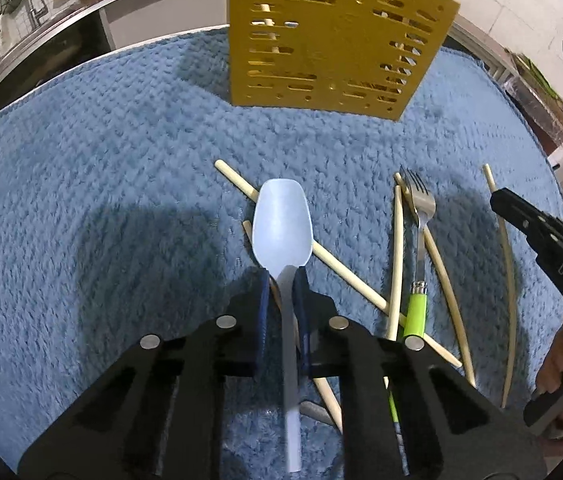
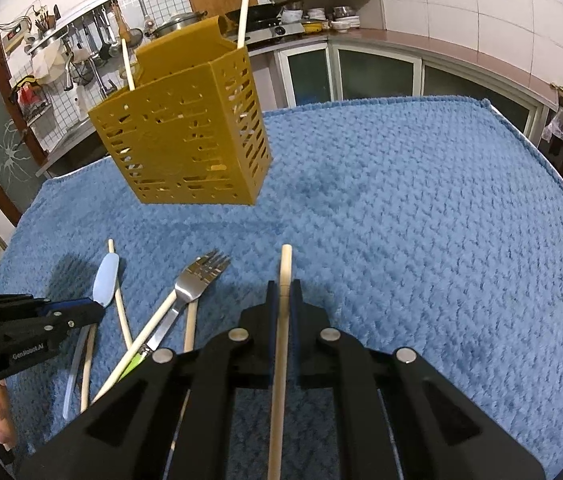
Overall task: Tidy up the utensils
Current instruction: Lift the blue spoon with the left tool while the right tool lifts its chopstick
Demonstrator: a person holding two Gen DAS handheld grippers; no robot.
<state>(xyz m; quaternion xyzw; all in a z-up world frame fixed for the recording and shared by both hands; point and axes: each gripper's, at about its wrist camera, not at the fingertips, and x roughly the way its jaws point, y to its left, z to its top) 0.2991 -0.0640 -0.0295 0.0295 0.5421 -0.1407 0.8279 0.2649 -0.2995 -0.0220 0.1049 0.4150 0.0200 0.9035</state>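
Two chopsticks [image 2: 243, 12] already stand in your yellow holder [image 2: 185, 136], your left gripper [image 1: 283, 276] pinches the spoon [image 1: 282, 228], your right gripper [image 2: 284, 286] pinches a chopstick [image 2: 284, 272], and the fork [image 2: 195, 286] and more sticks wait.

Both wrist views look forward, low over the blue towel [image 1: 121, 160] — sharing the yellow caddy [image 2: 185, 140] ahead.

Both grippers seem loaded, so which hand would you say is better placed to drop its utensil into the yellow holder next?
Probably left: the left gripper, shut on the blue spoon, faces the yellow holder head-on. The right gripper, holding a chopstick, sees it off to its left.
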